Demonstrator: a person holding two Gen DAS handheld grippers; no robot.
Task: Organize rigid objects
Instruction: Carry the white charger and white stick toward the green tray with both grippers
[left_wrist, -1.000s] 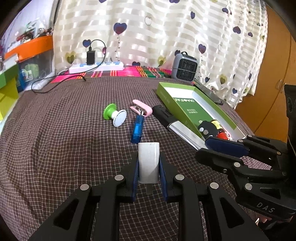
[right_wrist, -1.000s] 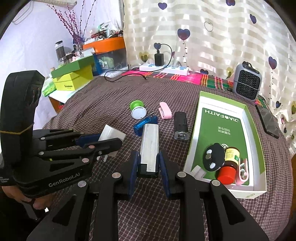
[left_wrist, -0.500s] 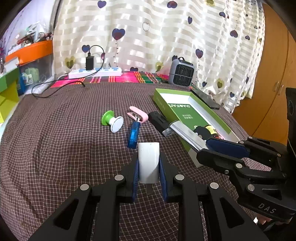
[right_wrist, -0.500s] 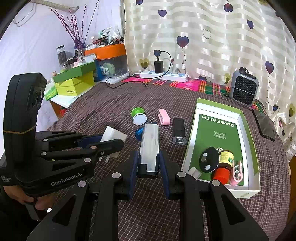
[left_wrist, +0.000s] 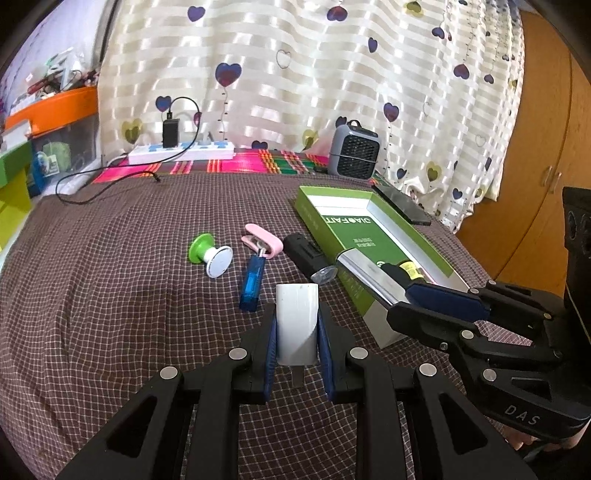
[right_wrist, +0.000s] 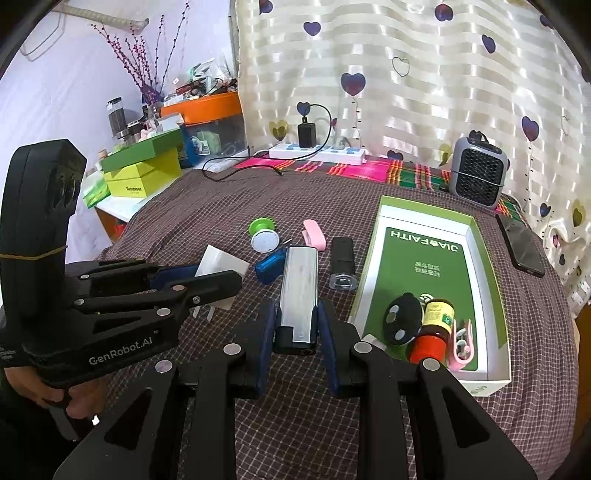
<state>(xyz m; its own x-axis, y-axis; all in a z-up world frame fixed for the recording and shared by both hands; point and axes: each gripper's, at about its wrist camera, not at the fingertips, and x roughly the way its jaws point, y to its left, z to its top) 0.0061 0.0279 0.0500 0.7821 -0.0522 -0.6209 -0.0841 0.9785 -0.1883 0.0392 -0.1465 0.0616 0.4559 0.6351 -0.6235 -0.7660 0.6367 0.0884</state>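
Note:
My left gripper (left_wrist: 297, 332) is shut on a white plug adapter (left_wrist: 297, 321), held above the checked cloth. My right gripper (right_wrist: 297, 328) is shut on a silver bar-shaped device (right_wrist: 299, 291), held left of the green box (right_wrist: 491, 373). The box holds a black round object (right_wrist: 400, 319), a red-capped bottle (right_wrist: 432, 328) and a pink clip (right_wrist: 461, 350). On the cloth lie a green-and-white spool (left_wrist: 208, 253), a pink clip (left_wrist: 260, 240), a blue stick (left_wrist: 253, 282) and a black device (left_wrist: 306, 254). The right gripper also shows in the left wrist view (left_wrist: 436, 306).
A grey mini heater (left_wrist: 352, 153) and a white power strip (left_wrist: 181, 149) with a cable stand at the back. A black phone (right_wrist: 521, 249) lies right of the box. Green and yellow boxes (right_wrist: 142, 173) and an orange-lidded bin (right_wrist: 207, 107) stand at the far left.
Both grippers have lifted and drawn back a little with their loads. The silver device now sits nearer the box's left edge. Objects on the cloth have not moved.

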